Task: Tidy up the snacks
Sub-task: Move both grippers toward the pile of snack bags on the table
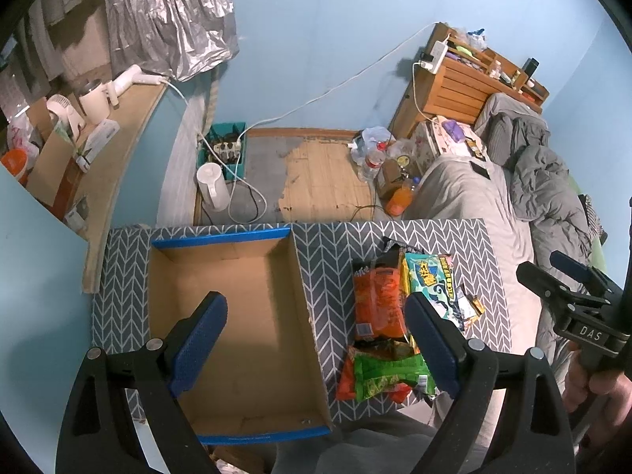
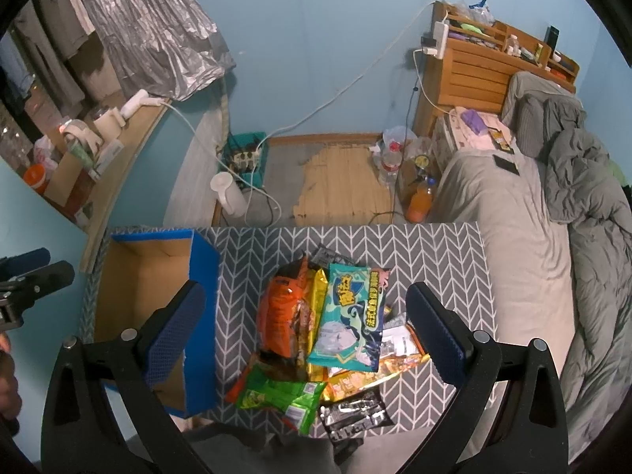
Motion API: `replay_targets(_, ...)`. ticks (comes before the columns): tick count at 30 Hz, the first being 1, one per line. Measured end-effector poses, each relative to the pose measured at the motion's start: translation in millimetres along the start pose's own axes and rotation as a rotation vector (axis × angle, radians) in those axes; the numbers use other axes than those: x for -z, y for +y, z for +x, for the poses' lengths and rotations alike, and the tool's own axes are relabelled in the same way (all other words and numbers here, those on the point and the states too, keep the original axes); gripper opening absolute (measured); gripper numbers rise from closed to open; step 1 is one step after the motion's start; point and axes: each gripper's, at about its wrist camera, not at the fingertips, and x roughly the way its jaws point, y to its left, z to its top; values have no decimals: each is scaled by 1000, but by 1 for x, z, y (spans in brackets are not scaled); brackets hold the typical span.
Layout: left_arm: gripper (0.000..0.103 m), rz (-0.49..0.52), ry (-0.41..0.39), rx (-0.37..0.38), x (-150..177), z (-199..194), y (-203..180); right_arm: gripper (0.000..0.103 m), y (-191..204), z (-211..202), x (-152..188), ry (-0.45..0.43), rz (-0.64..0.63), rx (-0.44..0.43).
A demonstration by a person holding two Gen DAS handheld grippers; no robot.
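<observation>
A worktop (image 2: 434, 245) covered in grey cloth with a white herringbone pattern is seen from above in both wrist views. On its left part stands an open, empty brown cardboard box with blue-taped rims (image 1: 233, 316). To the right of the box, a loose pile of snack packets lies on the cloth: an orange crinkled foil packet (image 2: 282, 316), a teal packet printed with cartoon figures (image 2: 347, 320) resting partly on a yellow packet, a green packet (image 2: 280, 393) at the near edge, and a black-and-silver packet (image 2: 353, 414) nearest the worktop's front edge. The packets overlap and touch one another; none is inside the box.

The left hand-held gripper (image 1: 316, 339) is held above the box and the pile with its blue-padded fingers spread wide and nothing between them. The right hand-held gripper (image 2: 304, 335) is held over the pile, likewise spread wide and empty. The right tool's black frame and the hand gripping it (image 1: 592, 383) are seen at the right edge of the left wrist view. A bed with a grey crumpled duvet (image 2: 572, 205) lies to the right of the worktop.
</observation>
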Motion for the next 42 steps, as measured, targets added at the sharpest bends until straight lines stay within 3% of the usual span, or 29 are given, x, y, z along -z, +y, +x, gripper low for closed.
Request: replay_targets(42,92,7,21,37,1,12,-8,100,-8,7,-2,26,-5,5)
